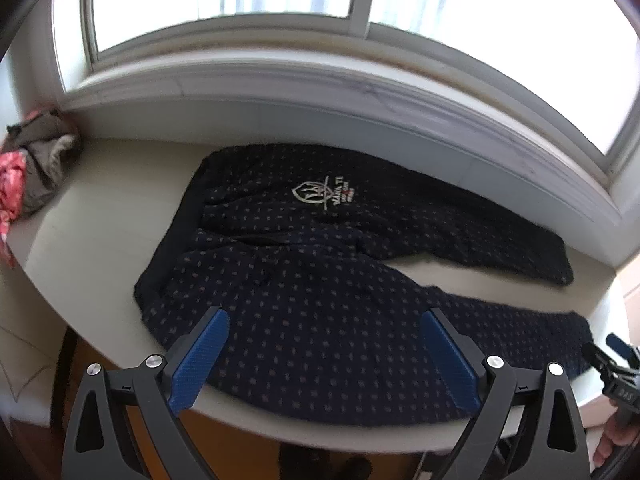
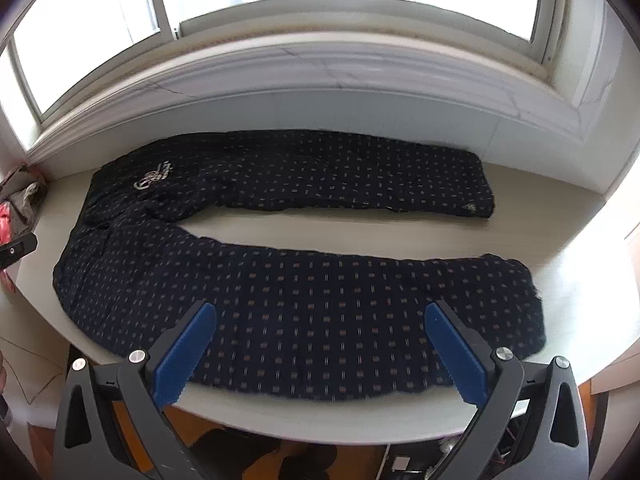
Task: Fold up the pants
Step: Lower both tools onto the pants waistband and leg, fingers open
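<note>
A long white tabletop (image 2: 520,232) runs under a white-framed window (image 1: 360,20), and a pair of dark navy pants with a small pale dotted print (image 2: 304,304) lies spread flat on it. The waist is at the left, with an embroidered white crest (image 1: 322,194) on the far side. Both legs stretch to the right, parted by a strip of bare table, and the near leg reaches the table's near edge. A crumpled heap of grey and pink cloth (image 1: 36,168) sits at the far left corner. The left gripper (image 1: 324,356) hovers at the near edge over the hip area, its blue-padded fingers (image 1: 200,364) spread wide and holding nothing. The right gripper (image 2: 320,348) is poised over the near leg, likewise wide apart and empty.
</note>
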`<state>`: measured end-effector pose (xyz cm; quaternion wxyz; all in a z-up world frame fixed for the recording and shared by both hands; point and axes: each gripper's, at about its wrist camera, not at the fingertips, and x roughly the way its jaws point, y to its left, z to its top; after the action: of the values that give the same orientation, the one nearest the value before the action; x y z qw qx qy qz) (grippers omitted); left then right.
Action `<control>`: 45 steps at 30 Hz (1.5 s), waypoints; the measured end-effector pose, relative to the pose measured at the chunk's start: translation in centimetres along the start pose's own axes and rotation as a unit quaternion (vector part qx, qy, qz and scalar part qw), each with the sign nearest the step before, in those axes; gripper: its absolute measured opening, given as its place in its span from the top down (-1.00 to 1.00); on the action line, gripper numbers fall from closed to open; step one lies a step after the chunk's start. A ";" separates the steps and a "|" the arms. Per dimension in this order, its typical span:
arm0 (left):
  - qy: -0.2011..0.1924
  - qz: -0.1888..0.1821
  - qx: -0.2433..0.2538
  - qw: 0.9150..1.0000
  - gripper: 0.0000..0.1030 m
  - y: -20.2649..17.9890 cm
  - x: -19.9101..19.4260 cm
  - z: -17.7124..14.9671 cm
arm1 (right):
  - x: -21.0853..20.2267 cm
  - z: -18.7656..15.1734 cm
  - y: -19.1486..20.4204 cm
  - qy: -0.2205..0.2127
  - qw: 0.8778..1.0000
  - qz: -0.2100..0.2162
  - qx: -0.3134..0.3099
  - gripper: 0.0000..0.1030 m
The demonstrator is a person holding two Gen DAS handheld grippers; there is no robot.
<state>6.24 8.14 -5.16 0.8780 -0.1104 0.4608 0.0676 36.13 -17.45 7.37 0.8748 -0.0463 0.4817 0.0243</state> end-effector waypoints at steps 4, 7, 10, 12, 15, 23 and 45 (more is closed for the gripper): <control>0.014 -0.005 0.003 1.000 -0.91 0.9 4.7 3.1 | 2.8 2.1 -0.4 0.004 1.000 -0.019 0.003 -0.98; 0.028 -0.014 0.004 1.000 -0.91 1.2 8.1 5.2 | 4.7 3.7 -0.6 0.007 0.999 -0.035 0.009 -0.98; 0.037 -0.025 0.005 0.999 -0.91 1.2 12.1 7.8 | 7.6 5.8 -0.9 0.008 0.999 -0.043 0.024 -0.98; 0.048 -0.035 -0.001 0.998 -0.91 1.5 15.2 9.3 | 9.7 7.2 -1.1 0.011 0.998 -0.048 0.029 -0.98; 0.075 -0.039 -0.017 0.996 -0.90 2.1 20.2 11.2 | 13.1 9.1 -1.4 0.026 0.998 -0.053 0.037 -0.87; 0.113 -0.009 -0.003 0.994 -0.86 2.0 28.1 12.6 | 19.1 12.5 -2.4 0.058 0.994 -0.081 0.036 -0.76; 0.119 0.029 0.054 0.991 -0.87 -2.2 25.0 3.5 | 19.5 6.0 -4.2 0.111 0.992 -0.044 0.035 -0.73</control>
<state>23.59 7.34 -23.53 0.8193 -0.0571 0.5679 0.0543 51.96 -21.07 -5.74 0.8172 -0.0390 0.5738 -0.0368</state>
